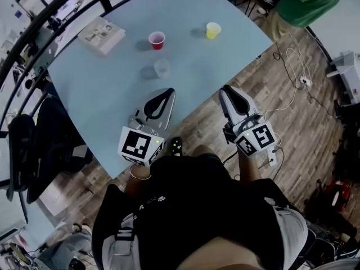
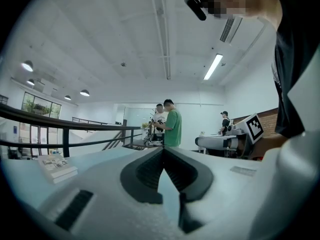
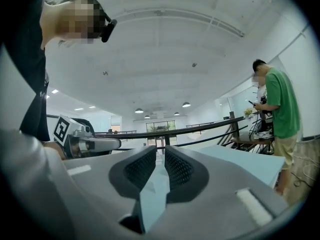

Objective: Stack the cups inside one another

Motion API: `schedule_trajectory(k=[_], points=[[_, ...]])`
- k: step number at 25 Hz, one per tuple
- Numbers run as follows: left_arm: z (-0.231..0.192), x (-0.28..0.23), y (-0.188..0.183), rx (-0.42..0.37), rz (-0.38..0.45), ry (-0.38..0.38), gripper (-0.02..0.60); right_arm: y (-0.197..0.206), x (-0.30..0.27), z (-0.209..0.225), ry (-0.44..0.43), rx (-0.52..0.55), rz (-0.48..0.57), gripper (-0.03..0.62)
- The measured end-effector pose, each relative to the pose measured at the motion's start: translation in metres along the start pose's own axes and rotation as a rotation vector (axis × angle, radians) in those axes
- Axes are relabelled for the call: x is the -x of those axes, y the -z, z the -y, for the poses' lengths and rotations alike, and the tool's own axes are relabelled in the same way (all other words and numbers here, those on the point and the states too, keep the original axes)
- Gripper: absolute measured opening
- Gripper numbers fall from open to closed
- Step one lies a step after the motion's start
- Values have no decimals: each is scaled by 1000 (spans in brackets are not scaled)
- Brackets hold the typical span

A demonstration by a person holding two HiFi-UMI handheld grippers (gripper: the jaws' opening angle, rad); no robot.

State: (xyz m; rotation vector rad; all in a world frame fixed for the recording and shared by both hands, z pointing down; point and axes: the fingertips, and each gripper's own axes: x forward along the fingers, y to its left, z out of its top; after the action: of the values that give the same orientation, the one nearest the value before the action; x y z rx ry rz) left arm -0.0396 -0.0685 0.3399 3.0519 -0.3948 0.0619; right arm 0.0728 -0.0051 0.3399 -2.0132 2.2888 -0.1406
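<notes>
While the red cup (image 1: 157,40), yellow cup (image 1: 213,30) and clear cup (image 1: 162,68) stand upright, left claw (image 1: 170,90) sits closed, right claw (image 1: 225,89) barely parted.

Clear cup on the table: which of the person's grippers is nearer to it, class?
Left. In the head view the left gripper is just below the clear cup; the right gripper is farther off, to its lower right.
</notes>
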Motion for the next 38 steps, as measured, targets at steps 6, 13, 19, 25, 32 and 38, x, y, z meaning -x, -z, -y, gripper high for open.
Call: schedule_trajectory(k=[6, 13, 19, 25, 32, 38], points=[[-16, 0, 8, 7, -26, -74, -15, 8, -27, 27, -9, -24, -8, 58], [-42, -20, 9, 1, -32, -224, -15, 8, -62, 89, -25, -17, -7, 77], [-45, -65, -6, 0, -13, -317, -15, 3, -82, 153, -58, -3, -35, 95], [-50, -110, -10, -12, -24, -361, -14, 9, -108, 209, -81, 17, -61, 110], [-73, -135, -5, -16, -42, -449, -15, 43, -151, 261, -98, 38, -138, 140], [-83, -138, -1, -12, -55, -561, -15, 74, -185, 287, -142, 45, -209, 187]])
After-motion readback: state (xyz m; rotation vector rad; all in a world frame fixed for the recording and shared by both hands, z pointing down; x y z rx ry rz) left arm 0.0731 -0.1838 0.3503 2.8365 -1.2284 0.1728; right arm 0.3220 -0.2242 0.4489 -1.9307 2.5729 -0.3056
